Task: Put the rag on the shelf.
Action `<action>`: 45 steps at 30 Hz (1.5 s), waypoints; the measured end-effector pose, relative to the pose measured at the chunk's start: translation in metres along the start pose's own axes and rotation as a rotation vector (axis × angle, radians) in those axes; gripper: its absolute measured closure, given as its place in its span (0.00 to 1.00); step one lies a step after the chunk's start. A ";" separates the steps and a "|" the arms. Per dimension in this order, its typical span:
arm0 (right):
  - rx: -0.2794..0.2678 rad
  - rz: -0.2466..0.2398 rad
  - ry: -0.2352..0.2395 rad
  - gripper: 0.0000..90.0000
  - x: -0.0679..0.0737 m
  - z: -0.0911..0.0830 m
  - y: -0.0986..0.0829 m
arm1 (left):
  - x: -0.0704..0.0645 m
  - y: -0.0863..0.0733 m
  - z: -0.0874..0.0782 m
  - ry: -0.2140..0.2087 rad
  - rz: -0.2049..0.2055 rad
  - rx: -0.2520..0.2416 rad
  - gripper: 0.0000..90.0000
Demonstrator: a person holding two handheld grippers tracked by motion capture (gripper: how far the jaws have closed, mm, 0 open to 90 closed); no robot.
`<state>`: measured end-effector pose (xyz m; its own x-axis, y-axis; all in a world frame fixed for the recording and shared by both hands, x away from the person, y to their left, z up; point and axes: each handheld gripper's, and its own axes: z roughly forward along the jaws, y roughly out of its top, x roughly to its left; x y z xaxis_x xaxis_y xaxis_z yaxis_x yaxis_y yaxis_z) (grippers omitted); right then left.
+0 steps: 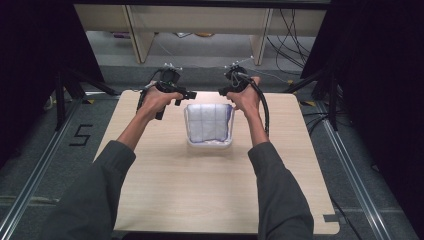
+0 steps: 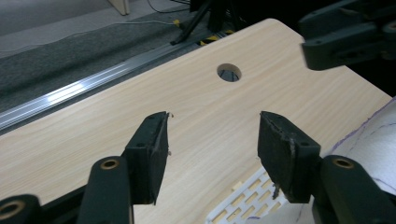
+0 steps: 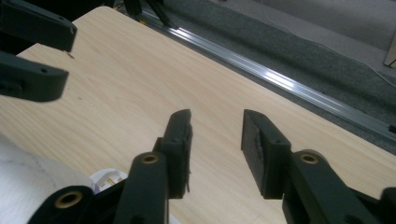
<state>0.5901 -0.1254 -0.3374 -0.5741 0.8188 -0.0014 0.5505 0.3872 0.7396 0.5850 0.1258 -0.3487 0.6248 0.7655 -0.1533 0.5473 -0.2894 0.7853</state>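
A white slotted basket (image 1: 210,144) sits at mid-table and holds a folded white cloth (image 1: 207,122) with thin purple lines. My left gripper (image 1: 188,94) hovers over the basket's far left corner, and my right gripper (image 1: 223,91) over its far right corner. They point at each other. In the left gripper view the left gripper (image 2: 212,135) is open over bare wood, with the basket rim (image 2: 243,196) and the cloth (image 2: 373,135) below and to the right. The right gripper (image 3: 215,126) is open too, with nothing between its fingers, beside the cloth (image 3: 28,172).
The pale wooden table (image 1: 165,190) has a round cable hole (image 2: 229,72) near its far edge. Aluminium floor rails (image 3: 299,88) run along the sides. Black tripod legs (image 1: 65,95) and cables (image 1: 290,40) lie beyond the table.
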 end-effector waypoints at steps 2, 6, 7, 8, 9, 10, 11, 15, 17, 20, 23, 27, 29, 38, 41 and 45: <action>-0.015 -0.002 -0.004 0.69 -0.002 -0.006 0.001 | 0.001 -0.001 -0.004 0.000 0.003 -0.007 0.47; -0.021 0.006 -0.009 0.68 -0.003 -0.014 0.001 | 0.001 -0.003 -0.010 -0.009 0.003 -0.008 0.46; -0.020 0.003 -0.012 0.67 -0.005 -0.018 0.001 | 0.000 -0.003 -0.011 -0.006 0.006 -0.005 0.46; -0.022 0.020 -0.010 0.67 -0.005 -0.021 0.001 | 0.001 -0.004 -0.012 -0.002 0.008 -0.008 0.46; -0.024 0.013 -0.009 0.67 -0.006 -0.022 0.001 | 0.001 -0.004 -0.014 -0.002 0.004 -0.010 0.46; -0.034 0.010 -0.010 0.67 -0.007 -0.024 0.000 | 0.002 -0.005 -0.015 -0.004 0.002 -0.010 0.46; -0.026 0.013 -0.003 0.67 -0.008 -0.026 0.000 | 0.002 -0.006 -0.016 -0.005 -0.002 -0.011 0.46; -0.036 0.025 -0.002 0.67 -0.011 -0.031 -0.004 | 0.004 -0.008 -0.022 -0.009 -0.014 -0.016 0.46; -0.045 0.055 -0.013 0.67 -0.008 -0.033 -0.006 | 0.005 -0.009 -0.025 -0.010 -0.015 -0.017 0.46; -0.033 0.025 0.008 0.66 -0.010 -0.039 -0.008 | 0.005 -0.011 -0.030 -0.006 -0.027 -0.025 0.46; -0.028 0.035 0.003 0.65 -0.009 -0.043 -0.010 | 0.004 -0.013 -0.035 -0.007 -0.025 -0.032 0.46; -0.022 0.027 0.008 0.63 -0.005 -0.049 -0.015 | 0.003 -0.020 -0.042 -0.025 -0.040 -0.040 0.44; -0.027 0.027 0.013 0.63 -0.004 -0.050 -0.016 | 0.002 -0.022 -0.042 -0.024 -0.032 -0.038 0.43; -0.044 0.029 0.027 0.60 0.001 -0.053 -0.024 | -0.005 -0.030 -0.049 -0.048 -0.027 -0.042 0.40; -0.050 0.009 0.027 0.59 0.003 -0.056 -0.024 | -0.010 -0.029 -0.051 -0.051 -0.041 -0.053 0.39; -0.068 -0.008 0.034 0.58 0.006 -0.059 -0.024 | -0.013 -0.029 -0.054 -0.057 -0.017 -0.046 0.38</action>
<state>0.5375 -0.1544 -0.3158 -0.5991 0.8005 0.0149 0.5041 0.3626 0.7838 0.5304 0.1550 -0.3371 0.6474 0.7355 -0.1999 0.5329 -0.2493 0.8086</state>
